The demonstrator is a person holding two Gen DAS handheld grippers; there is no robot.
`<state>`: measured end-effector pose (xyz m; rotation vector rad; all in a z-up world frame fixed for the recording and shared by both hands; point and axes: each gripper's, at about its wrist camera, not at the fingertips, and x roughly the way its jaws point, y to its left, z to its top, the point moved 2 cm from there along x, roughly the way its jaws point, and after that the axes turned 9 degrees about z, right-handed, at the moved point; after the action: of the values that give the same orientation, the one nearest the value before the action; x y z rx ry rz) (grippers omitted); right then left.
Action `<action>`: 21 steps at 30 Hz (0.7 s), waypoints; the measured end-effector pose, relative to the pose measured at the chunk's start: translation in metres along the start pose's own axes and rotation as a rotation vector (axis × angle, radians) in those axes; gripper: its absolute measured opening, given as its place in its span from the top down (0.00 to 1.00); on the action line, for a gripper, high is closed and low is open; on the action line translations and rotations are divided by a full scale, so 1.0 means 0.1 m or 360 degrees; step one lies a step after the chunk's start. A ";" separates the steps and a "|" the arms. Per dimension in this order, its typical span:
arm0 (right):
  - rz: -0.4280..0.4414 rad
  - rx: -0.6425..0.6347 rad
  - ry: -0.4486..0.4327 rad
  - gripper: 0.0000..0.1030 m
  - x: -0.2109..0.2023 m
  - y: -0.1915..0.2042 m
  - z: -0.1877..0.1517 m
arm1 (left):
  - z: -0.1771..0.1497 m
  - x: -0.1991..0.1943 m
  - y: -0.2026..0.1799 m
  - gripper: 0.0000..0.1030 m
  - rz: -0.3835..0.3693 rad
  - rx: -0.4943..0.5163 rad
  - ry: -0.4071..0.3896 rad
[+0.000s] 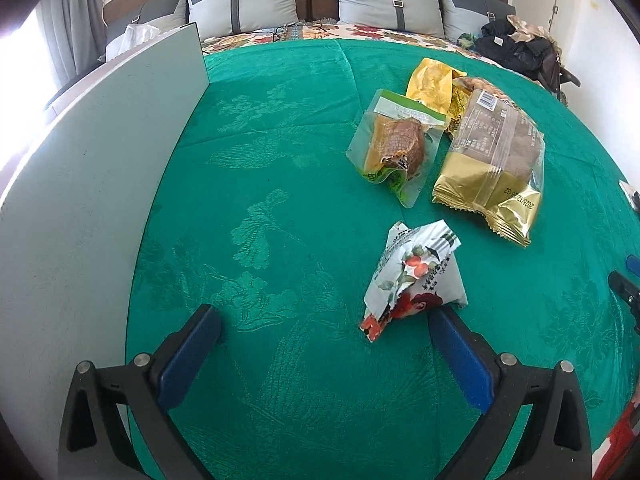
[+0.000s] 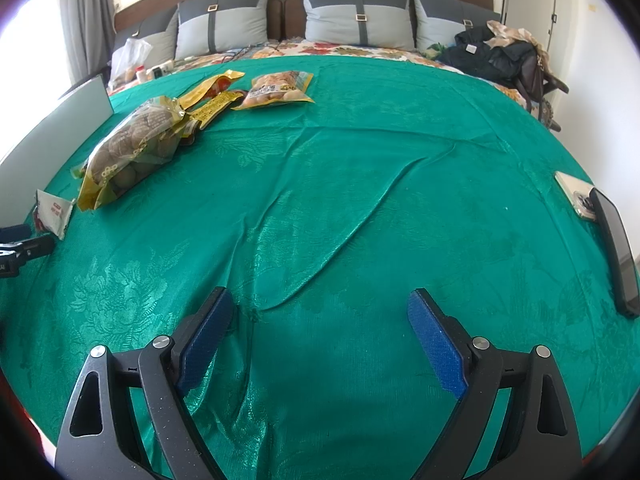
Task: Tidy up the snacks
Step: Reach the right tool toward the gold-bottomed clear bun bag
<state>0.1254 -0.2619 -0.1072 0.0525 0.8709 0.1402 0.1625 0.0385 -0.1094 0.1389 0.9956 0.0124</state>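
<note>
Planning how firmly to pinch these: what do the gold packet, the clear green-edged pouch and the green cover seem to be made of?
Gold packet: glossy metallised film with a clear window, judging by its mirror-like glints and crimped end. Green-edged pouch: clear, shiny plastic, seemingly vacuum-sealed tight around its brown contents. Green cover: woven fabric with a satin sheen and raised floral pattern; it wrinkles.

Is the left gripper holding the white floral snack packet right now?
No. The left gripper stands wide open, and the white floral packet lies on the green cloth just ahead of its right finger.
</note>
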 end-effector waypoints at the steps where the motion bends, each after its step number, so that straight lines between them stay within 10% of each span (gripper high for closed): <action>1: 0.0000 0.0000 0.0000 0.11 0.00 0.00 0.00 | 0.01 0.01 0.01 0.00 -0.0006 0.0006 -0.0015; 16: 0.0001 -0.0003 0.0007 0.11 0.00 0.00 0.00 | -0.01 -0.01 0.00 0.00 0.0001 -0.0013 -0.0077; 21: 0.0133 0.0207 0.0217 0.12 0.05 0.05 0.28 | -0.01 -0.01 0.00 0.00 0.0001 -0.0013 -0.0077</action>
<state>0.1493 -0.2558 -0.0929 0.2029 1.0136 0.1669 0.1613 0.0386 -0.1091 0.1316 0.9468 0.0135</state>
